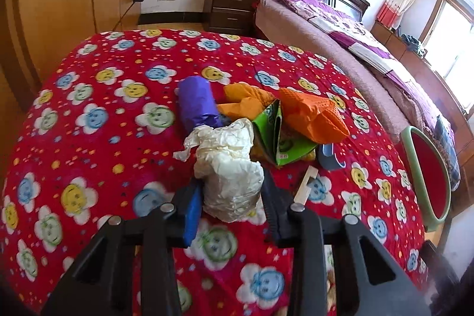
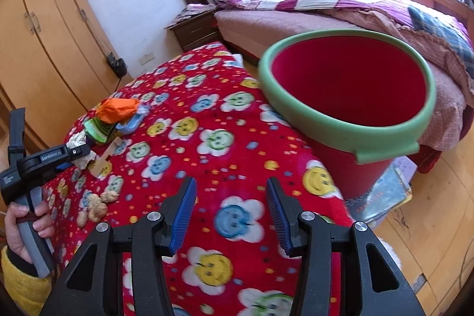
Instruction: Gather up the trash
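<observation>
- Left wrist view: the left tongs (image 1: 232, 194) are seen closed around a crumpled white paper wad (image 1: 229, 168), with a blue pad (image 1: 192, 215) pressed against its left side and the other finger against its right.
- Beyond the wad, a pile is noted on the red flower-print blanket (image 1: 103, 123) covering the worktop: a purple roll (image 1: 198, 102), orange gloves (image 1: 314, 114), a green packet (image 1: 278, 138) and a small blue item (image 1: 328, 157).
- A pale wooden stick (image 1: 305, 185) is recorded just right of the wad, lying on the blanket.
- The green rim of the red bin (image 1: 408, 156) is visible at the right edge of the worktop.
- Right wrist view: the right tongs (image 2: 231, 215) are held wide, nothing between the blue pads, above the blanket.
- The red bin (image 2: 349, 138) stands just beside the worktop's right edge, upright, with no contents seen in the visible part of its interior.
- The left tongs (image 2: 77, 151) are seen at far left, gripped by a hand (image 2: 26, 224); the paper wad (image 2: 80, 144) is at their tip, next to the pile.
- Several beige lumps (image 2: 97, 206) lie on the blanket near that hand.
</observation>
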